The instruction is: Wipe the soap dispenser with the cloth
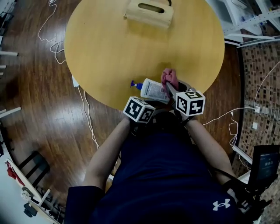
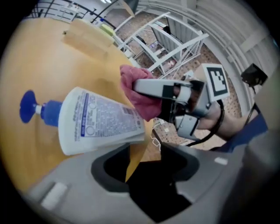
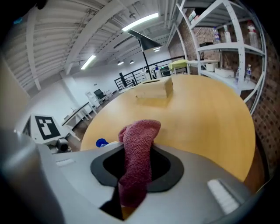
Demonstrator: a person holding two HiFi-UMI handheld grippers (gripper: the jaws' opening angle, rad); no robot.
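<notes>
White soap dispenser [image 2: 74,131], blue pump [image 2: 33,109], blurred print [image 2: 109,120] perhaps grey; pinkish-red cloth [image 3: 138,157].

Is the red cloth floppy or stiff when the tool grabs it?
Probably floppy: the cloth folds and droops where the right tool pinches it. Its fuzzy towel weave likely isn't slippery. It seems light, since one small pinch holds it up.

A round wooden table [image 1: 105,52] fills the upper middle of the head view. A wooden box [image 1: 148,13] sits at its top edge. A bottle [image 1: 153,90] lies on its side by the lower edge, pump pointing left.
</notes>
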